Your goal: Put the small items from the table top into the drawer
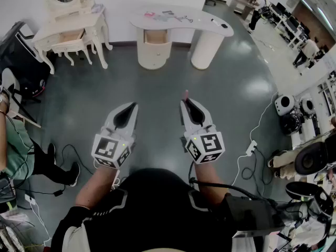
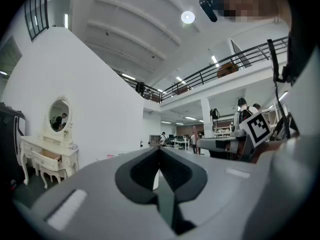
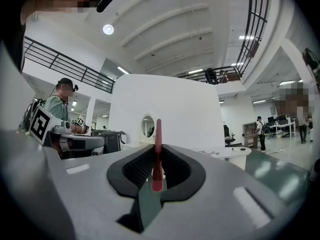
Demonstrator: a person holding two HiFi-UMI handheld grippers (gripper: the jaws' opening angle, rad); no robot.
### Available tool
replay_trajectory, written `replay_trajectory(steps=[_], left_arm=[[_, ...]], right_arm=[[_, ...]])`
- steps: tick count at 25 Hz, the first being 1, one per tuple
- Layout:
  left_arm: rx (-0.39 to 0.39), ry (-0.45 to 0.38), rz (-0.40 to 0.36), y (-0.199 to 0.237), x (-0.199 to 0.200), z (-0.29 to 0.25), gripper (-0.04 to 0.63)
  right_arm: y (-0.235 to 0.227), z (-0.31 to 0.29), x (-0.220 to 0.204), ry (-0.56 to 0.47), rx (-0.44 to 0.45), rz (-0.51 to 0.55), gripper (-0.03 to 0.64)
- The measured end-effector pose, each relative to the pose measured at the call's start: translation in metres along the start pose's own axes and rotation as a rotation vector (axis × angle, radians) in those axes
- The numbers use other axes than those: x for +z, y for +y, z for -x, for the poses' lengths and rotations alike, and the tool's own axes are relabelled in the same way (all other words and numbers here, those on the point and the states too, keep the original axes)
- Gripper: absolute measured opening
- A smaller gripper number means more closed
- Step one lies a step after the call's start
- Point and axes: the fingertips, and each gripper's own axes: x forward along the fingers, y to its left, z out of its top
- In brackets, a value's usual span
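Right gripper (image 1: 185,105) clamped on slim red stick (image 3: 157,154), long axis pointed ahead past jaw tips; left gripper (image 1: 134,106) closed, nothing held; open drawer (image 1: 156,36) of white table (image 1: 210,28) seen straight ahead, well apart; approach judged needed; other small items (image 1: 173,17) lying on top.

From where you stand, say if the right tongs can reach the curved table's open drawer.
Probably not: the right tongs, gripping a red stick, stop well short of the drawer; only floor lies between.
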Motion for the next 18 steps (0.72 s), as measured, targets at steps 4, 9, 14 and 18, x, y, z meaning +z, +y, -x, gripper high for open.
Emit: replay_trajectory(steps=[4,9,14,18], left_arm=[[-0.038,-0.01,-0.01,-0.014,0.003,0.002,0.0],[-0.025,-0.01,-0.013,-0.011,0.004,0.007,0.0],[-0.045,-0.016,-0.039,-0.013,0.005,0.017,0.0],[-0.022,-0.014,-0.002,-0.001,0.002,0.024,0.0]], right_arm=[[0.005,0.006,0.002,-0.002,0.021,0.026,0.048],[0.007,0.008,0.003,-0.001,0.007,0.018,0.048],[0.015,0.009,0.002,0.001,0.013,-0.012,0.049],[0.03,0.005,0.0,0.002,0.028,0.007,0.049]])
